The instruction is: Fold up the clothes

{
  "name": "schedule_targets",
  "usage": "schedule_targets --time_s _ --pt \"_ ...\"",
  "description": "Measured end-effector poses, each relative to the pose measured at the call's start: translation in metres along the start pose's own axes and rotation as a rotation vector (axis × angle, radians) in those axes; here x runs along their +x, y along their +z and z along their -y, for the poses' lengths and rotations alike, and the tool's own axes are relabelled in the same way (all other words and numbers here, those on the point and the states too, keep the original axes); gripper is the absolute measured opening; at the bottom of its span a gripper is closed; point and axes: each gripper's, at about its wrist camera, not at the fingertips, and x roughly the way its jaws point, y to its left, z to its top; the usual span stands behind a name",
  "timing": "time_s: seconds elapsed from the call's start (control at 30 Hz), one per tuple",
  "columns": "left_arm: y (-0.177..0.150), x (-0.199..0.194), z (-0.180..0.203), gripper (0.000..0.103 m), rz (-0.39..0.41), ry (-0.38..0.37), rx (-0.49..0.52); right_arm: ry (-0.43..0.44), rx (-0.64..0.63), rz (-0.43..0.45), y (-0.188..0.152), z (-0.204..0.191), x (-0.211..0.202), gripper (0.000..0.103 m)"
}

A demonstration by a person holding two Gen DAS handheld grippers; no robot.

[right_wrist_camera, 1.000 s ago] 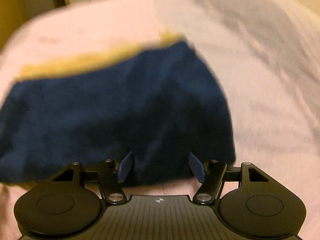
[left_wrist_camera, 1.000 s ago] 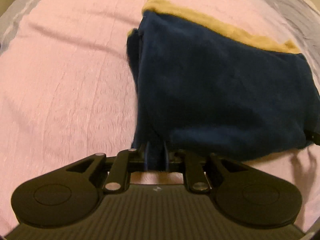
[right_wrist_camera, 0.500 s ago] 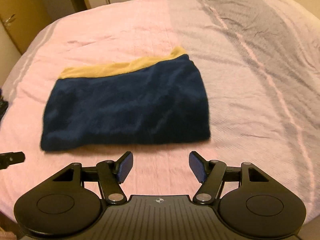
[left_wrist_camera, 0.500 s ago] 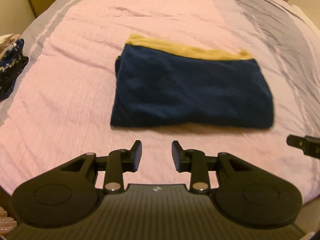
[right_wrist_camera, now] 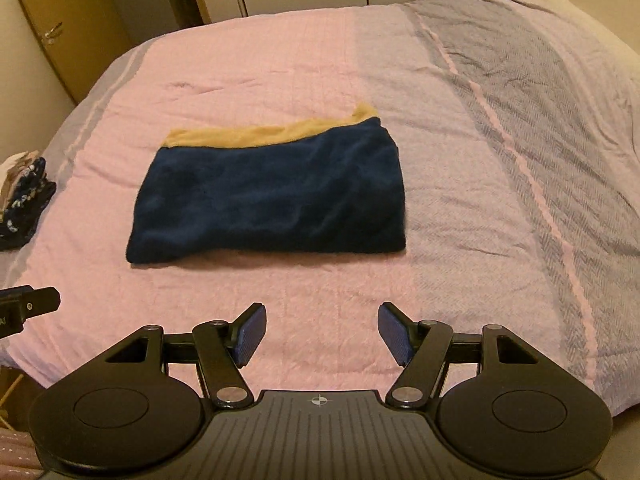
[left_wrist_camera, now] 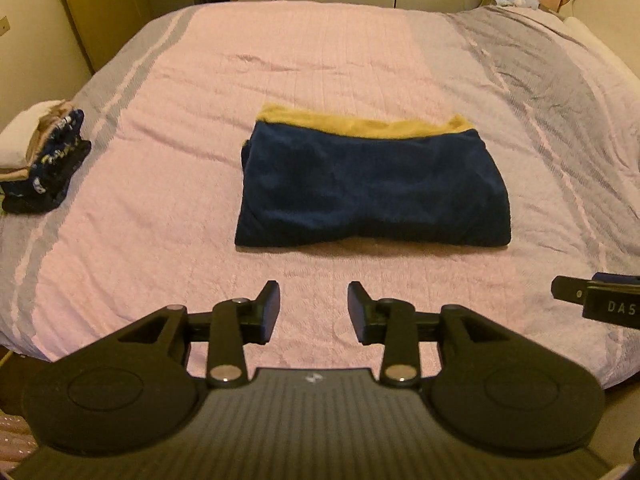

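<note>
Navy-and-mustard folded garment (left_wrist_camera: 372,188) is lying mid-bed on a pink and grey bedspread (left_wrist_camera: 168,200) in the left wrist view, where the left gripper (left_wrist_camera: 313,312) is hovering well short of it, jaws opening with nothing between them. Folded clothes (left_wrist_camera: 38,160) are sitting at the bed's left edge. From the right wrist, the right gripper (right_wrist_camera: 321,334) is hanging spread and empty before the garment.

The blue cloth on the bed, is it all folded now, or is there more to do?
Looks folded: the blue cloth lies in a neat rectangle on the bed. Left gripper, jaws opening, and right gripper hold nothing. Maybe left: adding it to the folded pile.
</note>
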Motion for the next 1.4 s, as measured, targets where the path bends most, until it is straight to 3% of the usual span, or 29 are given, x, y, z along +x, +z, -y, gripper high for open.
schedule_targets --time_s 0.23,0.7,1.0,1.4 --pt "0.006 -0.005 -0.011 0.036 0.010 -0.003 0.031 -0.013 0.015 0.010 0.008 -0.015 -0.004 0.065" --pt "0.031 0.019 -0.088 0.036 -0.009 -0.078 0.093 -0.094 0.043 0.016 0.025 -0.090 0.013 0.065" --pt "0.039 0.038 -0.116 0.036 -0.042 -0.112 0.139 -0.134 0.102 -0.010 0.026 -0.119 0.027 0.065" --pt "0.044 0.056 -0.129 0.036 -0.088 -0.101 0.087 -0.139 0.079 -0.048 0.040 -0.131 0.047 0.065"
